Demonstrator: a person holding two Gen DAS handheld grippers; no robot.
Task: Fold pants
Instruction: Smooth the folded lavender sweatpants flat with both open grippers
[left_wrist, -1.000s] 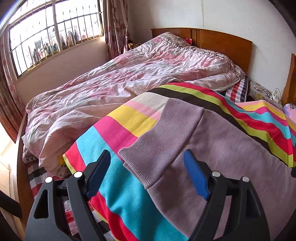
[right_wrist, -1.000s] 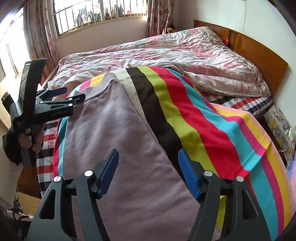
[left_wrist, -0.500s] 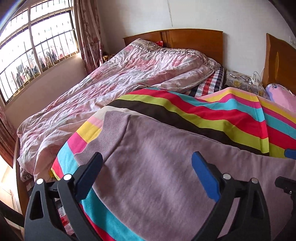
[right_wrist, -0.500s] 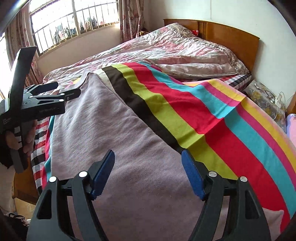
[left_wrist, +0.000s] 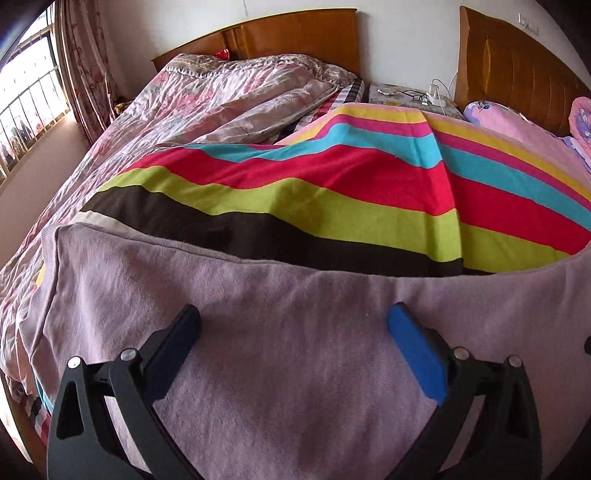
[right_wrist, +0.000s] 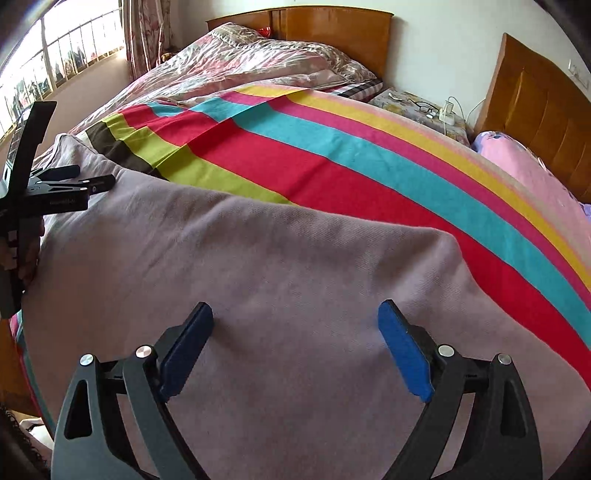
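Observation:
The mauve knit pants (left_wrist: 258, 280) lie spread flat on a striped blanket (left_wrist: 332, 206) on the bed. They fill the lower half of both wrist views, and their far edge runs across the blanket's dark stripe. My left gripper (left_wrist: 293, 314) hovers over the cloth, its jaws opening with only flat fabric below them. My right gripper (right_wrist: 294, 310) stands over the pants (right_wrist: 258, 266) further right, jaws also opening, and nothing is pinched. The left gripper (right_wrist: 96, 176) and the hand holding it show at the left edge of the right wrist view.
A crumpled floral quilt (left_wrist: 221, 103) covers the far left of the bed below a wooden headboard (left_wrist: 295, 37). A nightstand (left_wrist: 410, 96) holds glasses and a power strip. Pink bedding (left_wrist: 517, 129) lies on a second bed at right. A barred window (left_wrist: 26, 103) is at left.
Both grippers swept to the right along the pants and sank closer to the cloth. Their jaws spread wider. The ribbed end of the pants slid out to the left edge.

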